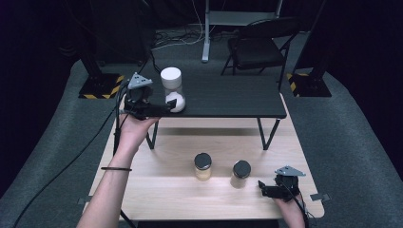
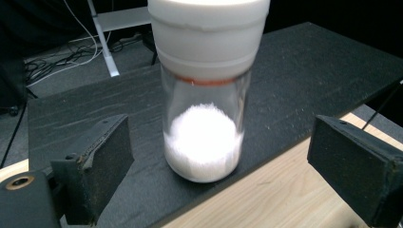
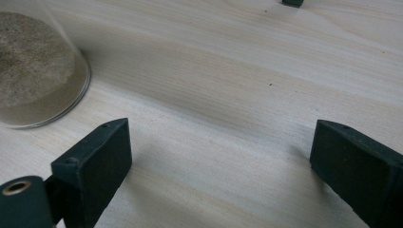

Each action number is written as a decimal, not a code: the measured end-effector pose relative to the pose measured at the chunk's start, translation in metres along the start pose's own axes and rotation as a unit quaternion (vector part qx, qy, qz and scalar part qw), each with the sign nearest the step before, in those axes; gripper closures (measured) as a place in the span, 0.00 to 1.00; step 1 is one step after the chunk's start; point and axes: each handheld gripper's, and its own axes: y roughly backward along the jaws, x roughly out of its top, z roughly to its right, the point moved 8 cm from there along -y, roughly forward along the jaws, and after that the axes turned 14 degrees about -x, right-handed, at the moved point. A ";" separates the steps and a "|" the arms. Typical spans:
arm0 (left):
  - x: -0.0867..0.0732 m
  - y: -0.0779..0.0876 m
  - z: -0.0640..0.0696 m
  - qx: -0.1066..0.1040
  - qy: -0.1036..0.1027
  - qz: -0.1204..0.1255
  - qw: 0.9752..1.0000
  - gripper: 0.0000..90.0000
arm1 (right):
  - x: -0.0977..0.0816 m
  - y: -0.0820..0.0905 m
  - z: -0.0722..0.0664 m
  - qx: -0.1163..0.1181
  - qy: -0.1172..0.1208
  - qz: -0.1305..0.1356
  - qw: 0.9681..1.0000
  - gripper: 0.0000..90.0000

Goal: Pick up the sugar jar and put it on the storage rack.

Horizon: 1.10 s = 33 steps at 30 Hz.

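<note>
Left gripper (image 2: 214, 156) released, jaws wide either side of the jar (image 2: 204, 118). Glass: rigid, slick, breakable, top-heavy; grip mid-body, below lid.

White-capped clear jar (image 1: 172, 90) w/ white powder, black shelf (image 1: 228, 95), light wood table (image 1: 166, 190), black-lidded tan jars (image 1: 203, 166).

Your left forearm reaches far forward, its hand carrying the left gripper (image 1: 164, 108) level, pointing to your right, jaws spread wide with nothing pressed between them. Your right gripper (image 1: 262, 186) rests low by your right hand (image 1: 290, 202), jaws wide apart, pointing left.
</note>
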 end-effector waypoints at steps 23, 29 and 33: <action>-0.049 0.020 0.010 -0.007 -0.009 0.013 1.000 0.09 | -0.001 0.000 0.000 -0.004 0.004 0.000 1.000 0.06; -0.062 0.024 0.011 -0.005 -0.009 0.013 1.000 0.09 | -0.001 0.000 -0.001 -0.004 0.005 0.000 1.000 0.06; -0.071 0.026 0.012 0.000 -0.011 0.014 1.000 0.09 | -0.001 0.000 -0.001 -0.004 0.004 0.000 1.000 0.06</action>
